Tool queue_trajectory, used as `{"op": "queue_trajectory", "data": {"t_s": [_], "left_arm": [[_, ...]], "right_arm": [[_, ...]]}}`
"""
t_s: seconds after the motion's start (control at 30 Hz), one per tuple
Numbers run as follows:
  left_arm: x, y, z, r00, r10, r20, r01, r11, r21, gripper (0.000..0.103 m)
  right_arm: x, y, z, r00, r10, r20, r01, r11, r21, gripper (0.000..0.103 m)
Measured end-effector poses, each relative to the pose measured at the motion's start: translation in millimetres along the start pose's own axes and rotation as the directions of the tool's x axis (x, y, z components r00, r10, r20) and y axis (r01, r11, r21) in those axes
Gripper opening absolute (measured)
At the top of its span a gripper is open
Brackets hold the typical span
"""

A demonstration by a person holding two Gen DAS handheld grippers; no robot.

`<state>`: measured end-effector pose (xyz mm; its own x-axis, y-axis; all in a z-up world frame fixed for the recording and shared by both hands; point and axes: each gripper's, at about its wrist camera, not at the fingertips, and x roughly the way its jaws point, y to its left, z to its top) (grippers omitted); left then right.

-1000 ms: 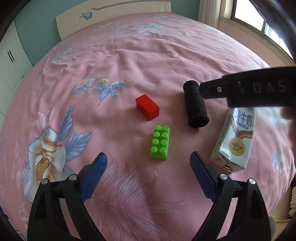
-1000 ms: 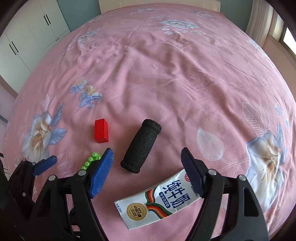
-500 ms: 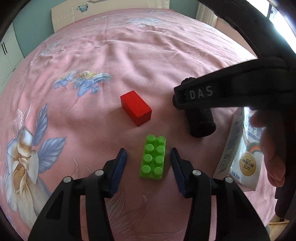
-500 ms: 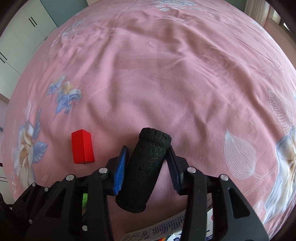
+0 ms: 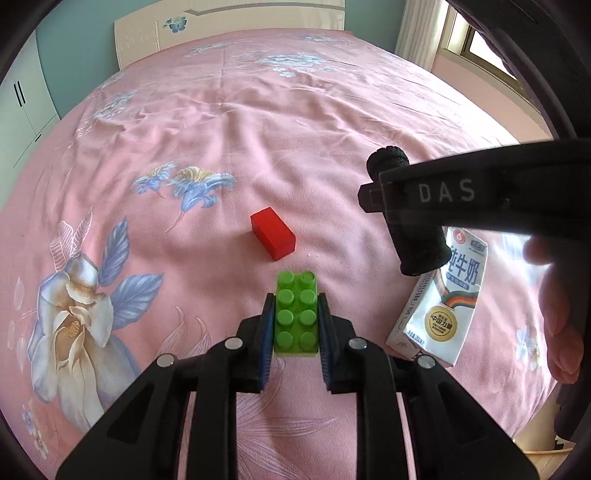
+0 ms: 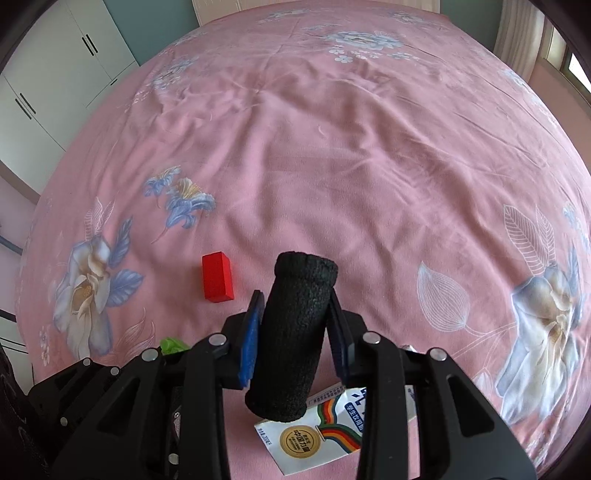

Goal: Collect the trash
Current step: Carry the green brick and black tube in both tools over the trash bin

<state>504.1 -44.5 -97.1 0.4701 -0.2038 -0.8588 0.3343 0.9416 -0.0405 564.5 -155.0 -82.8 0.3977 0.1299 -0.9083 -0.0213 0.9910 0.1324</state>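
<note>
My left gripper (image 5: 295, 314) is shut on a green toy brick (image 5: 296, 314), held just above the pink bedspread. My right gripper (image 6: 295, 325) is shut on a black foam roll (image 6: 293, 332) and holds it lifted off the bed; the roll (image 5: 410, 221) and the right gripper's arm also show at the right of the left wrist view. A red block (image 5: 272, 238) lies on the bed ahead of the brick; it also shows in the right wrist view (image 6: 217, 277). A flattened milk carton (image 5: 443, 295) lies to the right, under the roll in the right wrist view (image 6: 317, 439).
The pink flowered bedspread (image 5: 258, 129) fills both views. A headboard (image 5: 229, 22) stands at the far end, white wardrobes (image 6: 44, 85) at the left, a window (image 5: 480, 48) at the right. The bed's near right edge (image 5: 535, 424) drops off beside the carton.
Both grippers came down and closed: the left on the green brick, the right on the black foam roll. Both objects are now lifted off the bed.
</note>
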Motion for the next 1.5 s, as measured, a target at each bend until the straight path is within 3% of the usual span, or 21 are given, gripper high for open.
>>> {"op": "queue_trajectory", "data": {"t_s": [0.23, 0.47, 0.77, 1.07, 1.5], "left_arm": [[-73.2, -10.3, 9.3, 0.995, 0.038, 0.091, -0.039, 0.999, 0.006, 0.024], [-152.4, -29.7, 7.4, 0.979, 0.096, 0.181, -0.099, 0.995, 0.013, 0.024], [-249.4, -56.8, -11.7, 0.94, 0.154, 0.303, -0.164, 0.986, 0.01, 0.024], [-318.8, -83.2, -40.3, 0.904, 0.181, 0.388, -0.204, 0.979, 0.02, 0.024], [-395.3, -106.6, -93.9, 0.844, 0.194, 0.499, -0.239, 0.971, 0.026, 0.024]], "right_arm": [[-81.1, 8.8, -11.8, 0.995, -0.029, 0.091, 0.034, 0.998, -0.054, 0.035], [-171.9, 14.1, -31.7, 0.979, -0.036, 0.199, 0.052, 0.996, -0.075, 0.035], [-279.9, 18.9, -75.5, 0.945, -0.043, 0.324, 0.083, 0.991, -0.108, 0.035], [-364.7, 19.8, -131.7, 0.908, -0.034, 0.417, 0.095, 0.987, -0.127, 0.035], [-439.0, 23.5, -211.0, 0.87, -0.008, 0.493, 0.102, 0.981, -0.163, 0.035]]}}
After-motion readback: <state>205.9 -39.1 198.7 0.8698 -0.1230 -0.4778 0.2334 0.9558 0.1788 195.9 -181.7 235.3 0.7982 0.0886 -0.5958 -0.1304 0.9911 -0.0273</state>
